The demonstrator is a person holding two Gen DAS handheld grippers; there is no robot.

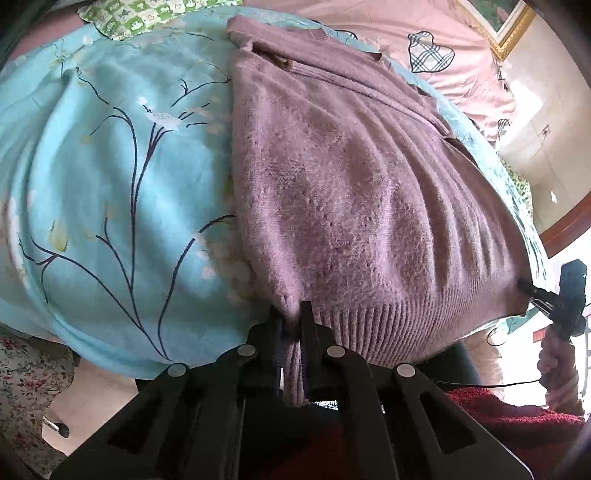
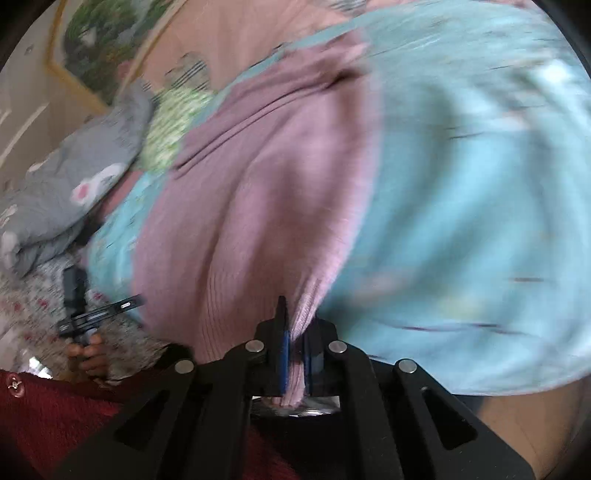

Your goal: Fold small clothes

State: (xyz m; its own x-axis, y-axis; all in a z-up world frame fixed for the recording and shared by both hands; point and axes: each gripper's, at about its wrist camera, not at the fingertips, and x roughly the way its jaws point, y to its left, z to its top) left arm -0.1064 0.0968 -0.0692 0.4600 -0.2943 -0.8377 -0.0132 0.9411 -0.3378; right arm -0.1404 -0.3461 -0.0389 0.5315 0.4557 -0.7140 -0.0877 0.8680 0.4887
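Spread across the bed is a light blue sheet printed with dark branches and white blossoms, and on it lies a mauve fuzzy knitted sweater, its ribbed hem toward the cameras and its neckline far up the bed. Beyond the sheet sit a pink cover with a checked heart patch, a green-and-white patterned cloth and a gold-framed picture on the wall.

At the hem's left corner, the left gripper has its jaws clamped on a pinch of ribbed knit, which bunches between the fingers. The right gripper has its jaws clamped on the hem's opposite corner, a fold of knit hanging between them. The right wrist view is motion-blurred; a grey quilt with a rabbit design shows at its left. Each view catches the other gripper at the frame's edge, held in a hand.
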